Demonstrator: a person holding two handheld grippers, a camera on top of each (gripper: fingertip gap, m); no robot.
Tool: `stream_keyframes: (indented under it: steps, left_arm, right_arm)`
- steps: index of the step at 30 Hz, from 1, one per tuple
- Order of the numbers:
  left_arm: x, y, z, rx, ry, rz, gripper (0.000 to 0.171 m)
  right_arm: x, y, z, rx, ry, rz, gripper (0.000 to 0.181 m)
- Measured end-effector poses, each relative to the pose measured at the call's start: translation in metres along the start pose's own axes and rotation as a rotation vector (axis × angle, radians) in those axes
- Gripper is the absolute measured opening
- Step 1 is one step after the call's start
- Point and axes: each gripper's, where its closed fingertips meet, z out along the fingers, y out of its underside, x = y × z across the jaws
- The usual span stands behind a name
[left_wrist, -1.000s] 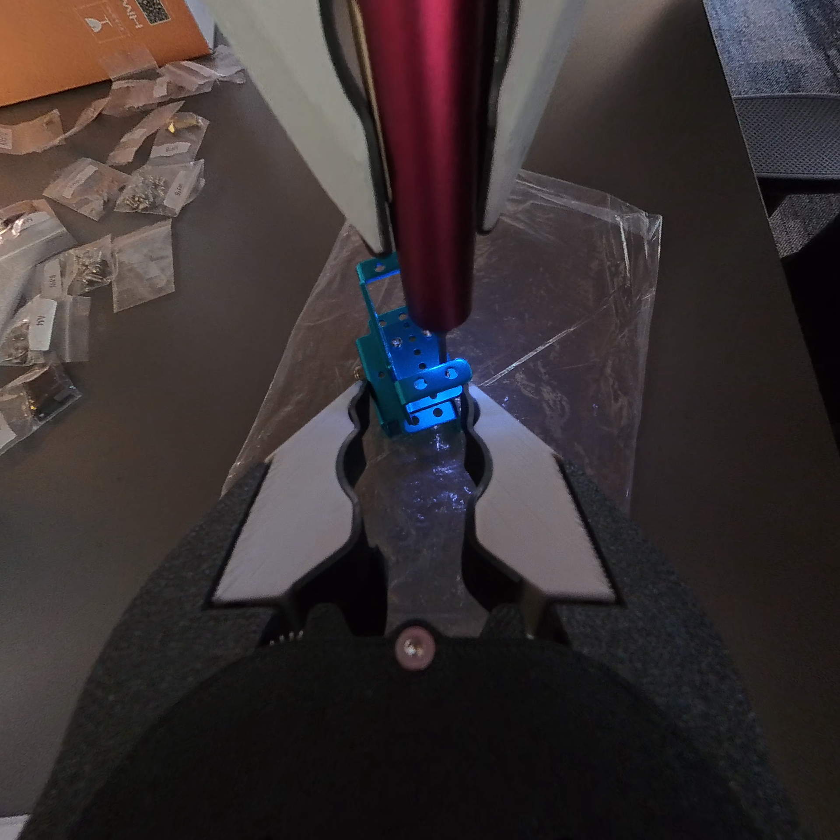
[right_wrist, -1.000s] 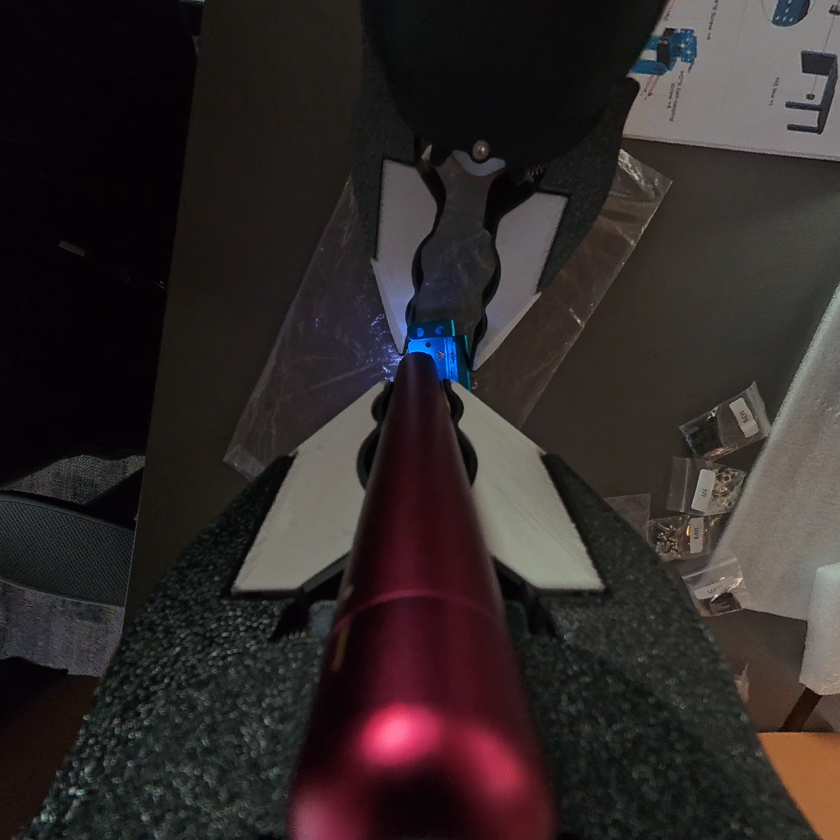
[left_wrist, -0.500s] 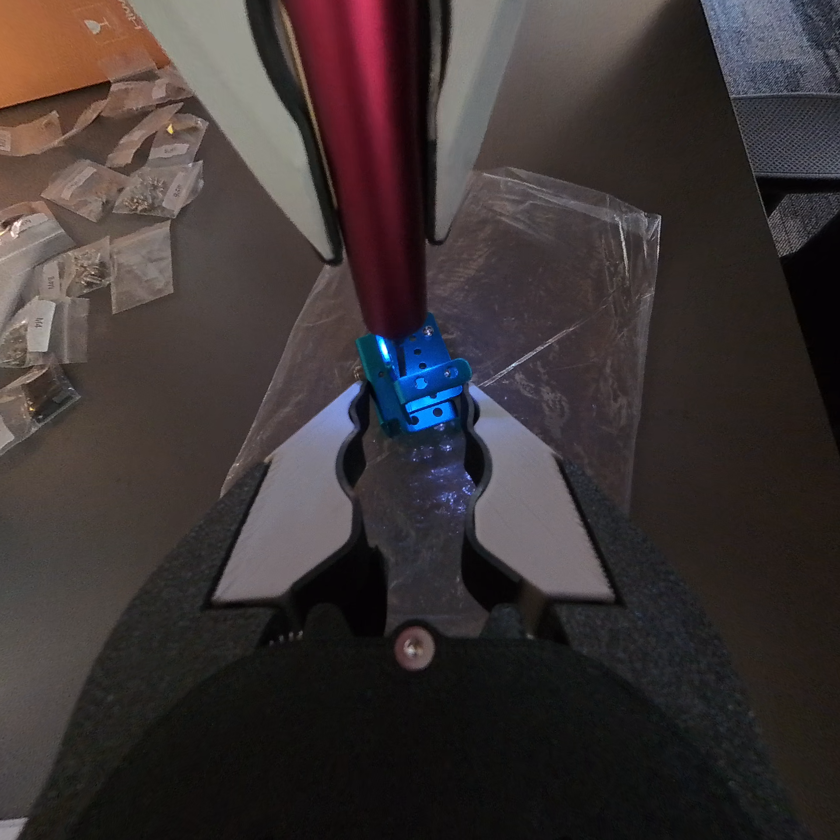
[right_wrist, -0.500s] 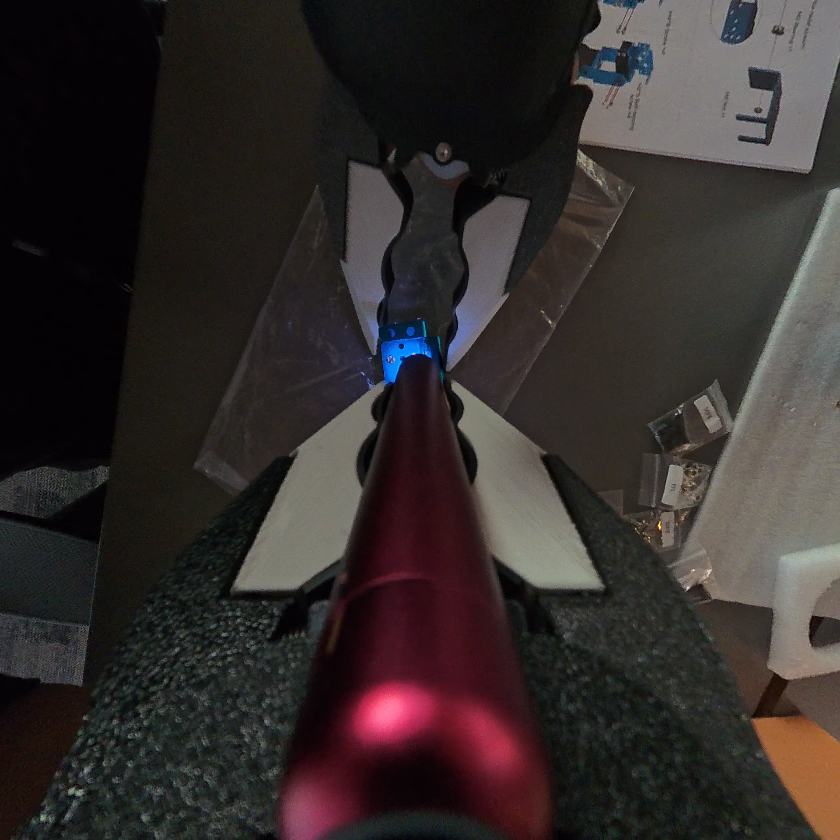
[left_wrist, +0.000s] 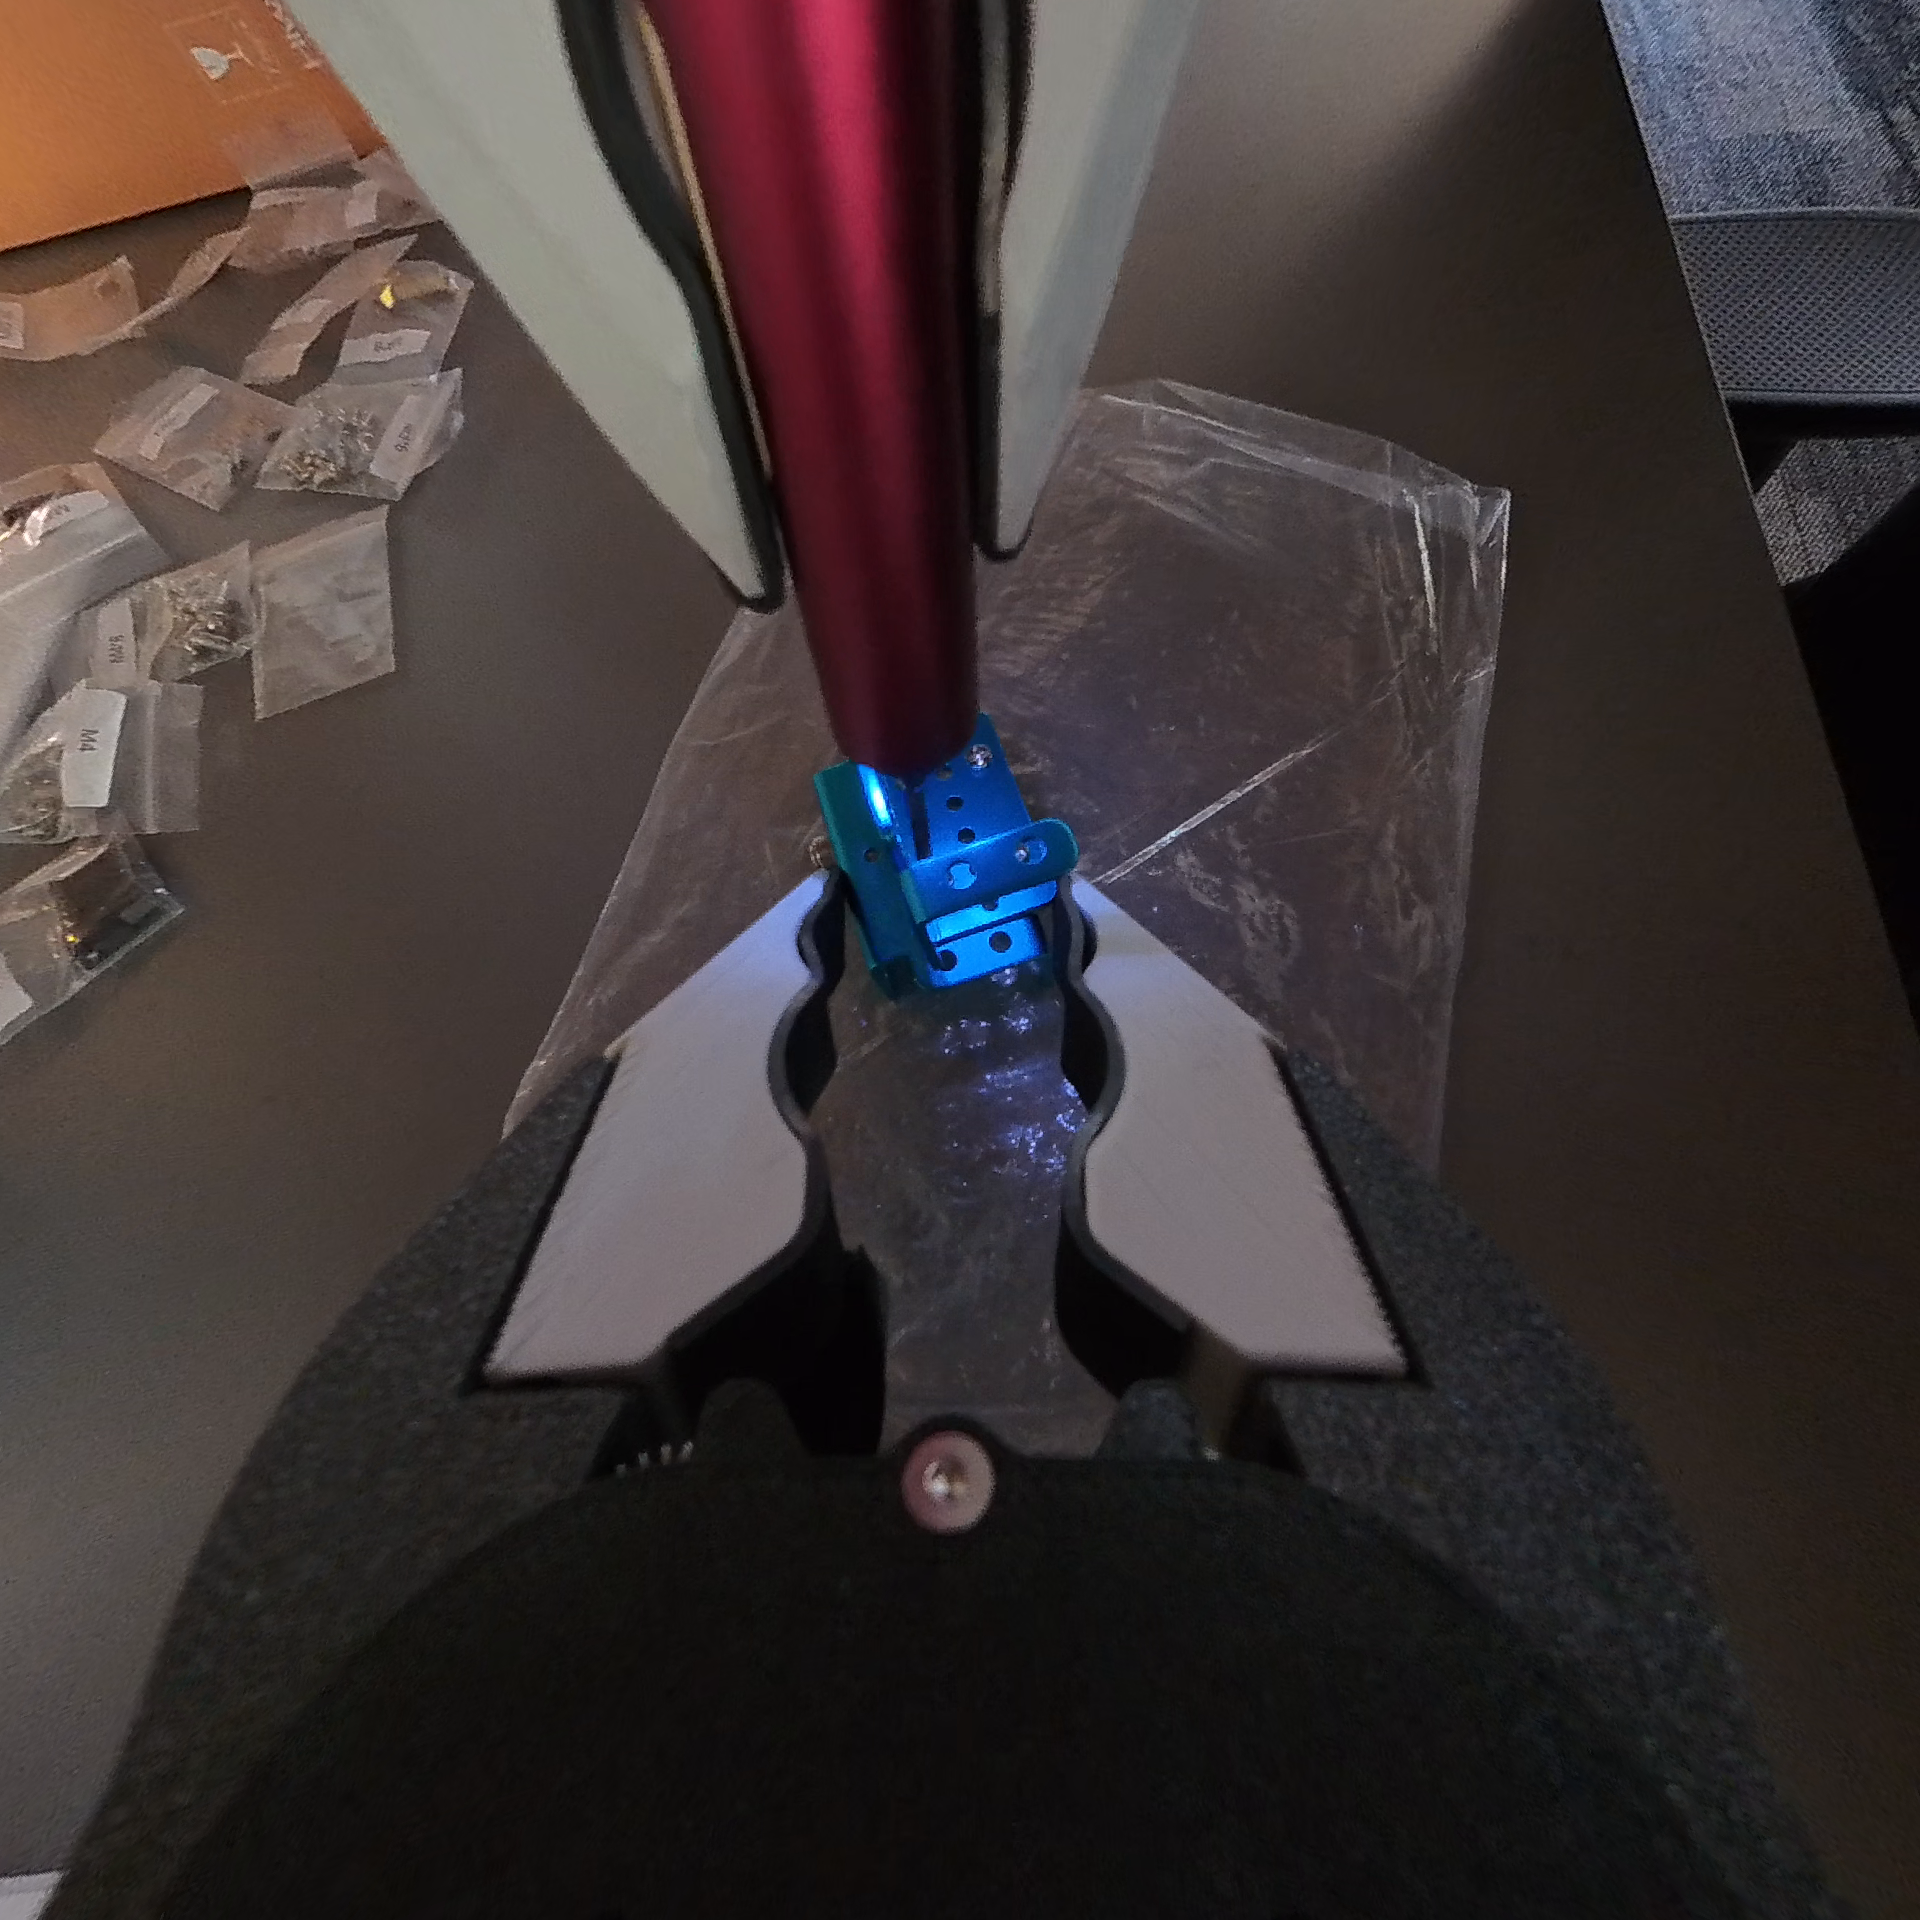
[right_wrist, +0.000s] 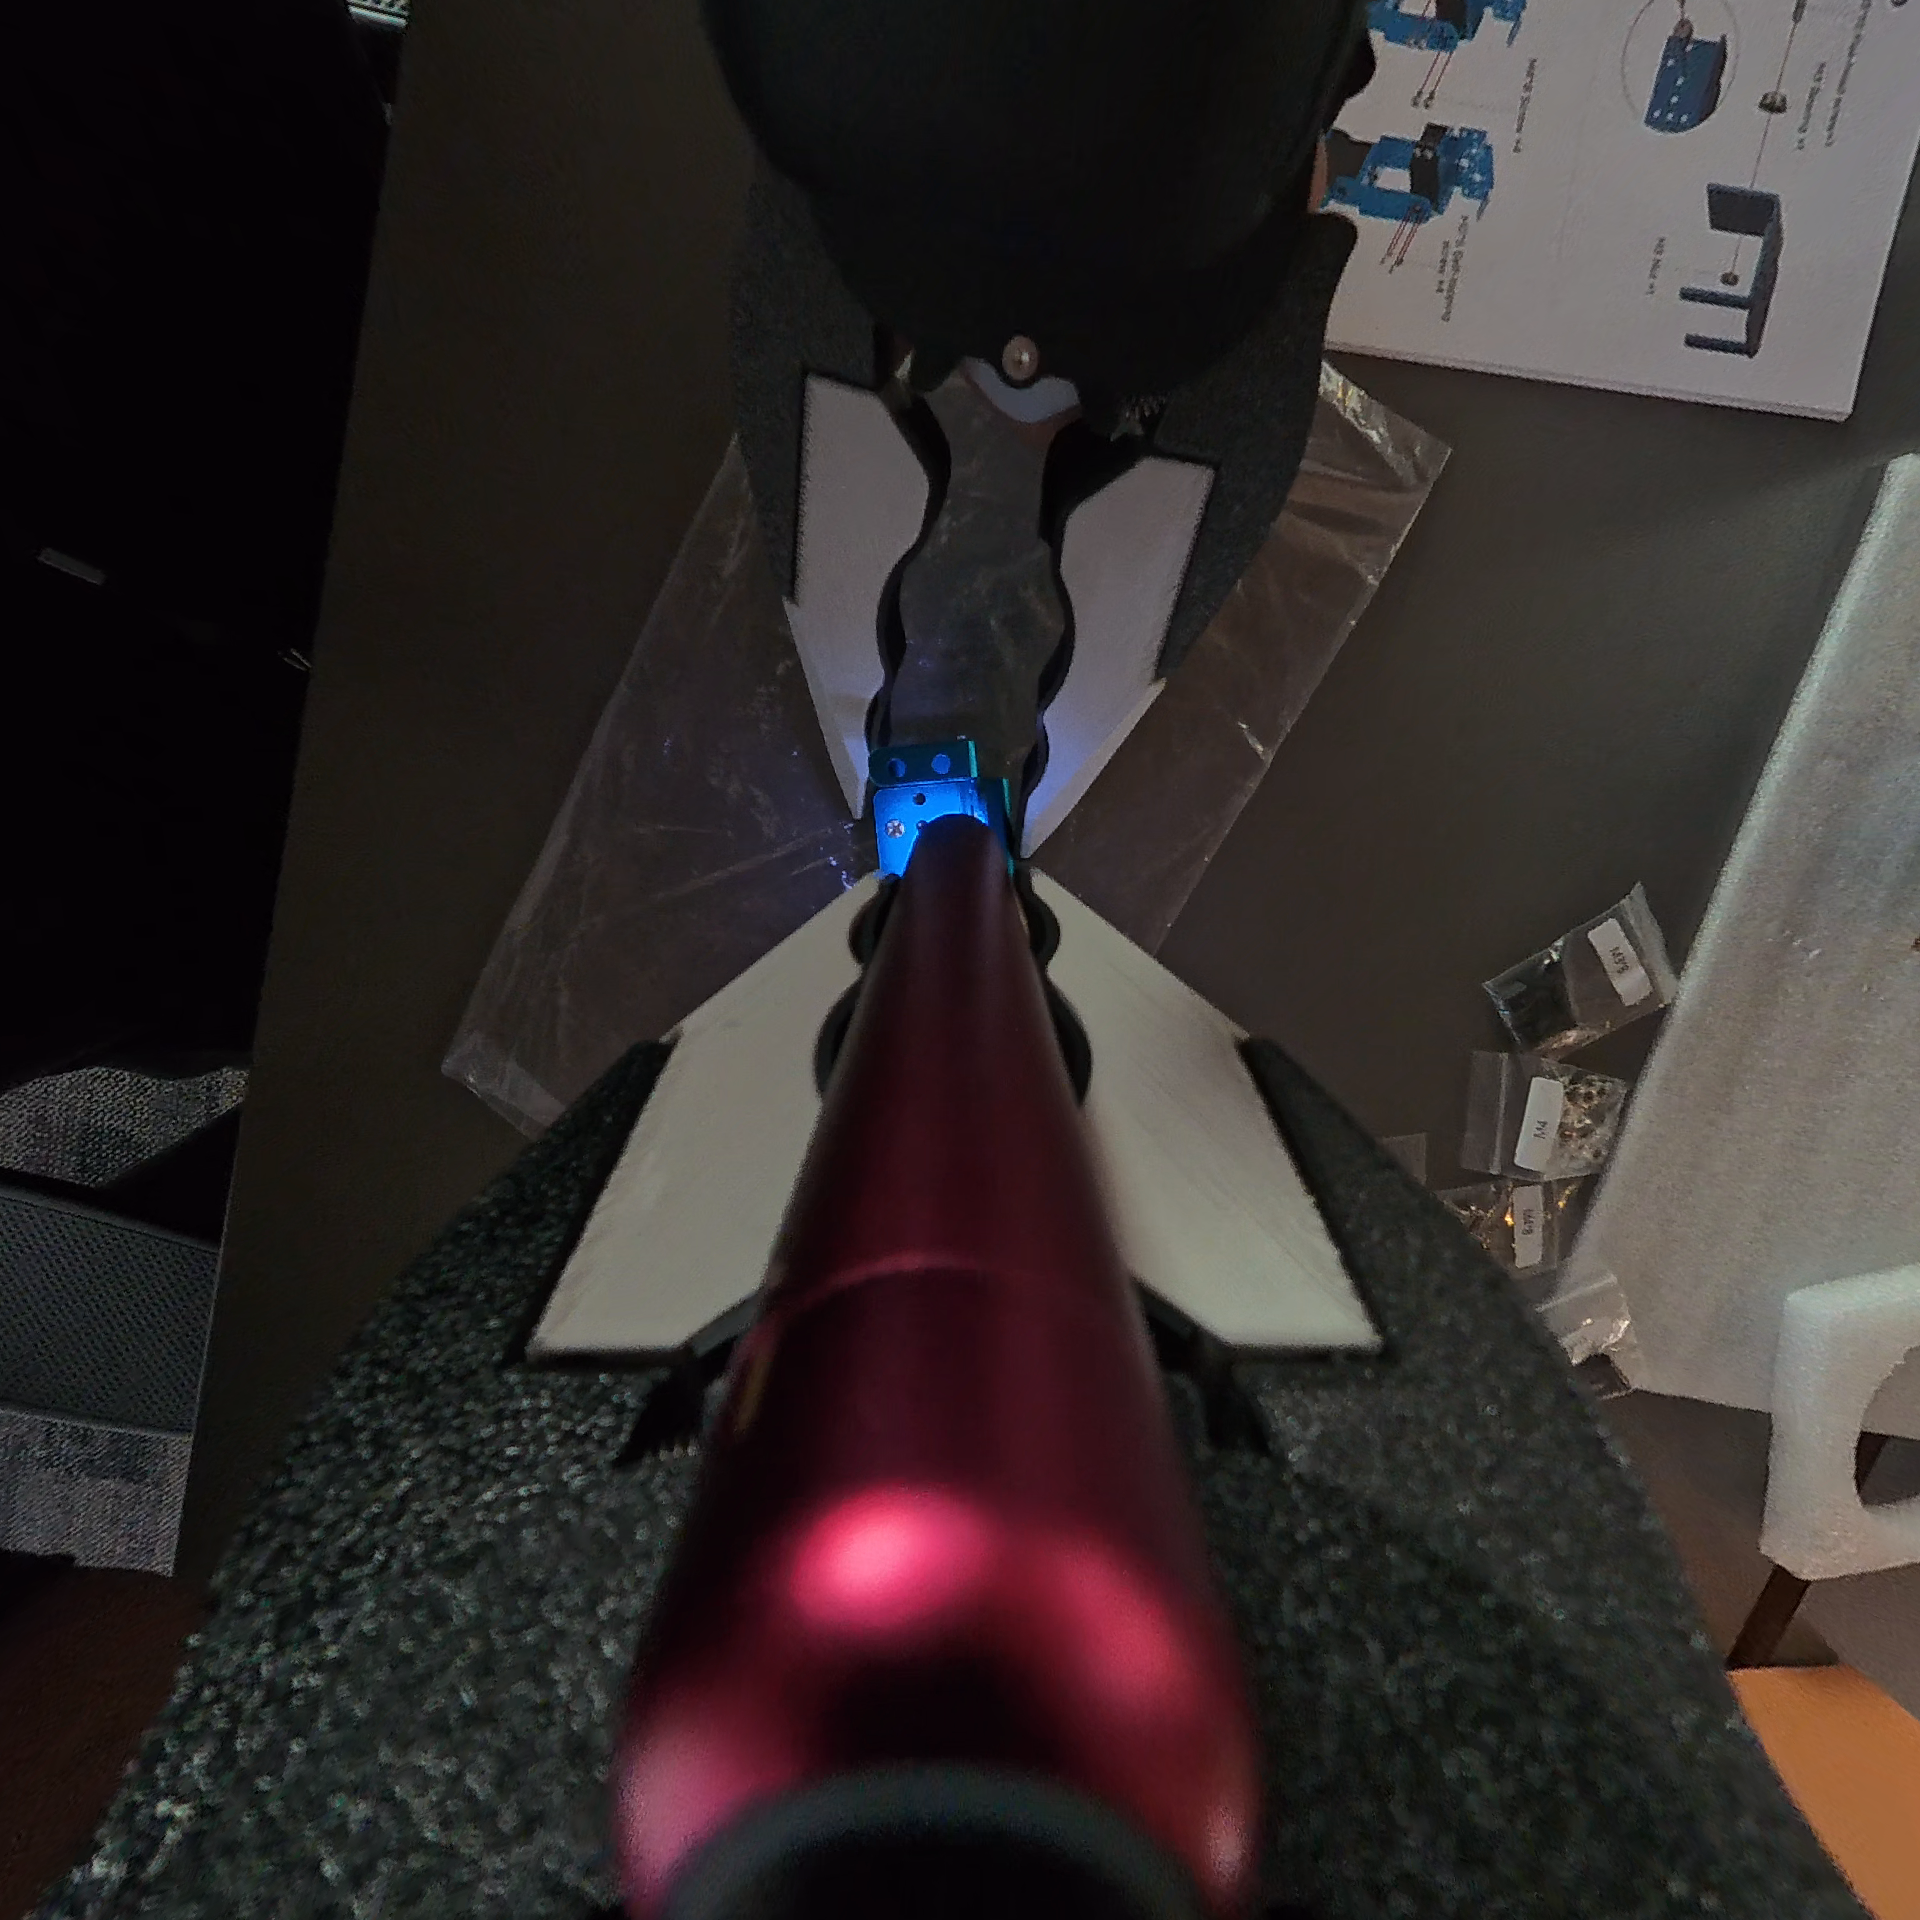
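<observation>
Presently left tool (left_wrist: 951, 925) clamps blue bracket (left_wrist: 951, 883) at its tips. Right tool (right_wrist: 951, 914), opposite, grips red driver (right_wrist: 935, 1351); nose against bracket.

Magenta tool (left_wrist: 862, 364); bright blue perforated bracket (left_wrist: 956, 883), clear plastic sheet (left_wrist: 1247, 644), dark brown table (left_wrist: 312, 987)

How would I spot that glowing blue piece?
Find the clear plastic sheet on the dark table. Above it, the left gripper pinches the blue bracket. It is the only lit, hole-dotted metal part, right under the red tool tip.
</observation>
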Motion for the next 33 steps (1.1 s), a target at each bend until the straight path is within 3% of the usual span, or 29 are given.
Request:
stream_keyframes:
  steps: [15, 33]
  left_arm:
    - [0.0, -0.0001, 0.0004, -0.001, 0.0, 0.001, 0.04]
    - [-0.0003, 0.0, 0.0003, -0.004, -0.012, 0.011, 0.04]
  right_arm:
    - [-0.0024, -0.0008, 0.0013, 0.013, -0.008, -0.001, 0.02]
    - [-0.0007, -0.0044, 0.0031, -0.099, -0.001, 0.099, 0.02]
